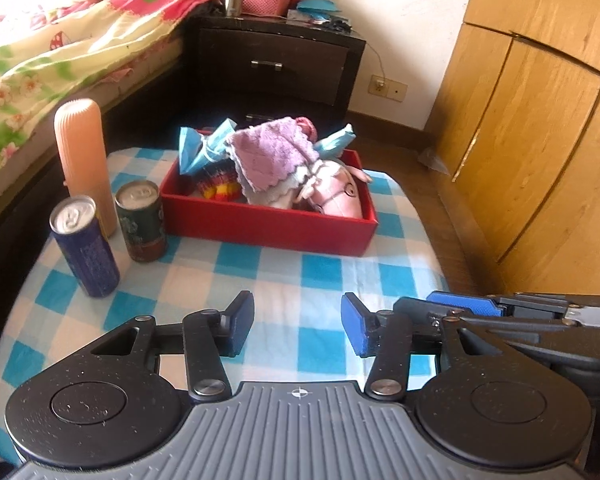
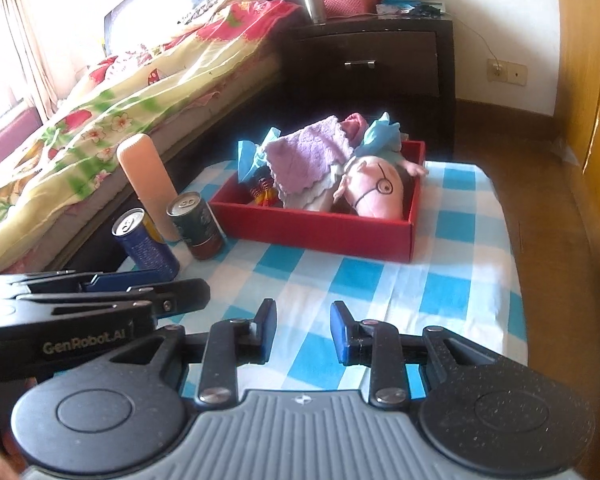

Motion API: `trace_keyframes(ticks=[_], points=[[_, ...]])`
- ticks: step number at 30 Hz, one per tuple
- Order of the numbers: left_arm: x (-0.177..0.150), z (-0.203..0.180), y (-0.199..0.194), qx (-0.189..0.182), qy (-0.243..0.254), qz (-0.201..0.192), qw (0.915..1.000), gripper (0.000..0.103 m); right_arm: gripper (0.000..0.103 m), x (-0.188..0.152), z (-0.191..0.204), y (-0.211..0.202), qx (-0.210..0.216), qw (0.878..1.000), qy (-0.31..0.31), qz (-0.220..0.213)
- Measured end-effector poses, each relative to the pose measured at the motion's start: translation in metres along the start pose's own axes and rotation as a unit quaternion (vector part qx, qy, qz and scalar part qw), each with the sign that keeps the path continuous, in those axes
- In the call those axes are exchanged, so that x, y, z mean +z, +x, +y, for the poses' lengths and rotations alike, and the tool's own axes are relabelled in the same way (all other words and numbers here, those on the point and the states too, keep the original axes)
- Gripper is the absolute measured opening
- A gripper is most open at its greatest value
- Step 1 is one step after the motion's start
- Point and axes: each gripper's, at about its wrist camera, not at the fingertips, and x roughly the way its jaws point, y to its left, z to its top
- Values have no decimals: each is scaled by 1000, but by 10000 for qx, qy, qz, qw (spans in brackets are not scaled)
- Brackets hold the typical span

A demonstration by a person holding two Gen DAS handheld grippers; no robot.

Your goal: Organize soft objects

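Observation:
A red box (image 1: 268, 224) stands at the far side of the blue-checked tabletop (image 1: 300, 280). In it lie a purple towel (image 1: 268, 152), a pink plush toy (image 1: 336, 196), crumpled light-blue pieces (image 1: 200, 148) and a striped knitted item (image 1: 218, 186). The same box (image 2: 320, 232), towel (image 2: 308, 152) and plush (image 2: 376, 192) show in the right wrist view. My left gripper (image 1: 298, 326) hovers over the near part of the table, open and empty. Beside it, my right gripper (image 2: 304, 332) stands open with a narrower gap and nothing between its pads.
Left of the box stand a blue can (image 1: 86, 248), a dark green can (image 1: 142, 224) and a tall peach ribbed bottle (image 1: 82, 148). A bed (image 1: 40, 60) runs along the left, a dark nightstand (image 1: 276, 60) stands behind, and a wooden wardrobe (image 1: 540, 120) is on the right.

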Motion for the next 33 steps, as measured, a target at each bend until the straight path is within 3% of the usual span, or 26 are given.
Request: trace_keyframes(ticks=[8,15,33], points=[[-27,-3,-17,-244,-6,68,9997,52,11,-26,5,-24,102,9999,-97,2],[-48,-4,-31,-218,62,-25,9997,56,13,-45,7,-41,128,9998,-150,-38],[-59,9,1,-405,-351,248,9983,60,21,-55,-2,-25,246,9995,209,26]])
